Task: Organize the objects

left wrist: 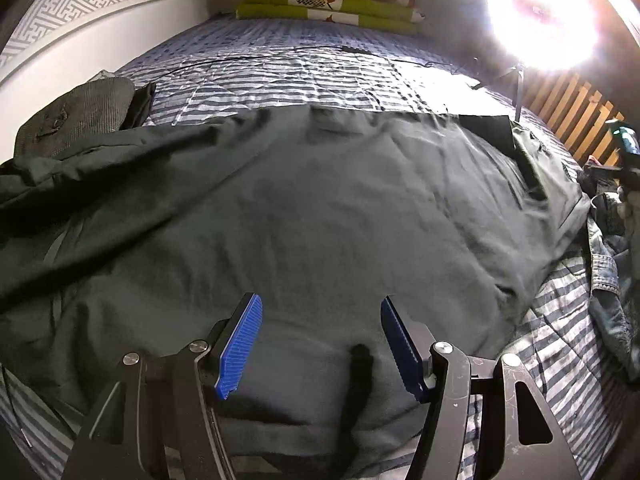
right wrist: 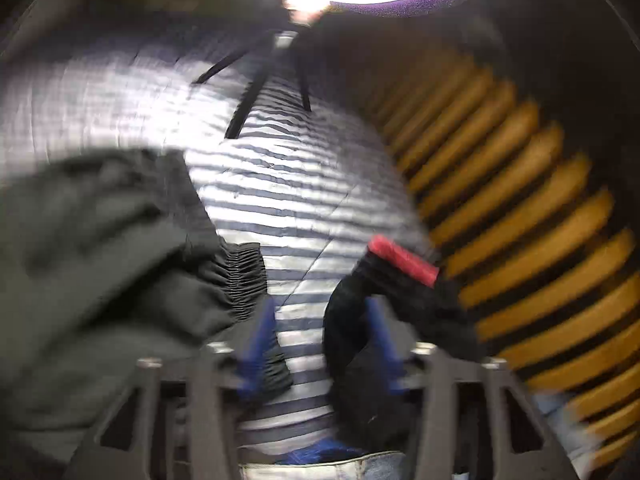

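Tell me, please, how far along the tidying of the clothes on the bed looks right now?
Early. Done: the dark jacket lies spread flat on the striped quilt. In hand: nothing; the left hand-held gripper hovers open over the jacket's hem, and the right hand-held gripper is open beside its elastic cuff. Left: folding the jacket, plus the denim garment and grey garment.

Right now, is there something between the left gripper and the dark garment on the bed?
Nothing visible. The left gripper is open just above the dark garment, which lies spread on the striped bedspread, with only bare cloth between its pads.
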Demonstrator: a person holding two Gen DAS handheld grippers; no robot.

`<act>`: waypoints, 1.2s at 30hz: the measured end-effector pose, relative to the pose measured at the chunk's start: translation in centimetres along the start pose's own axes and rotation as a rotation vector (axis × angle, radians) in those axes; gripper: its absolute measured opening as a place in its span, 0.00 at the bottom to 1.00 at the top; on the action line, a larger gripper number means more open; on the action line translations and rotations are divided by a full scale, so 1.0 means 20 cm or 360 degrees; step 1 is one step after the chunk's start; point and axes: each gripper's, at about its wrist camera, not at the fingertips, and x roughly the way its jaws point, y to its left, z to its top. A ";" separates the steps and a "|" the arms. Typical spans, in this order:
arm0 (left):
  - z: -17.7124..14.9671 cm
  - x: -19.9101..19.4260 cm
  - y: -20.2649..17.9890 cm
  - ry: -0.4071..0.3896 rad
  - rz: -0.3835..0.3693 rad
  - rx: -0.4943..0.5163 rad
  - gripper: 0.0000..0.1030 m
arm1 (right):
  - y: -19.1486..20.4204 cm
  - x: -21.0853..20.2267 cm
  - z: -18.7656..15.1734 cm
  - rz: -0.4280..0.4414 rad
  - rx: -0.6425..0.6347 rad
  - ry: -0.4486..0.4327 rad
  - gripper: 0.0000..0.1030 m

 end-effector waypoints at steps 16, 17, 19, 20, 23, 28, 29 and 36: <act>-0.01 0.06 -0.01 0.0043 -0.0003 0.0029 0.64 | 0.25 0.28 0.08 0.0880 0.0601 0.0279 0.46; -0.01 0.06 -0.01 0.0046 -0.0001 0.0033 0.64 | 0.27 0.27 0.08 0.0872 0.0591 0.0264 0.42; -0.02 0.06 -0.01 0.0045 -0.0003 0.0045 0.64 | 0.31 0.24 0.09 0.0842 0.0546 0.0230 0.06; -0.02 0.05 -0.01 0.0044 -0.0006 0.0049 0.64 | 0.31 0.23 0.11 0.0796 0.0509 0.0211 0.02; -0.01 0.04 -0.01 0.0040 -0.0016 0.0054 0.64 | 0.25 0.09 0.12 0.0761 0.0522 0.0080 0.02; 0.00 0.00 0.00 0.0012 -0.0030 0.0039 0.64 | 0.02 -0.10 0.02 0.0687 0.0649 -0.0064 0.02; 0.00 -0.01 0.00 0.0010 -0.0032 0.0038 0.64 | -0.02 -0.09 -0.03 0.0630 0.0670 -0.0047 0.02; 0.00 -0.02 -0.01 0.0010 -0.0037 0.0039 0.64 | -0.10 0.17 -0.21 0.0831 0.0720 0.0337 0.08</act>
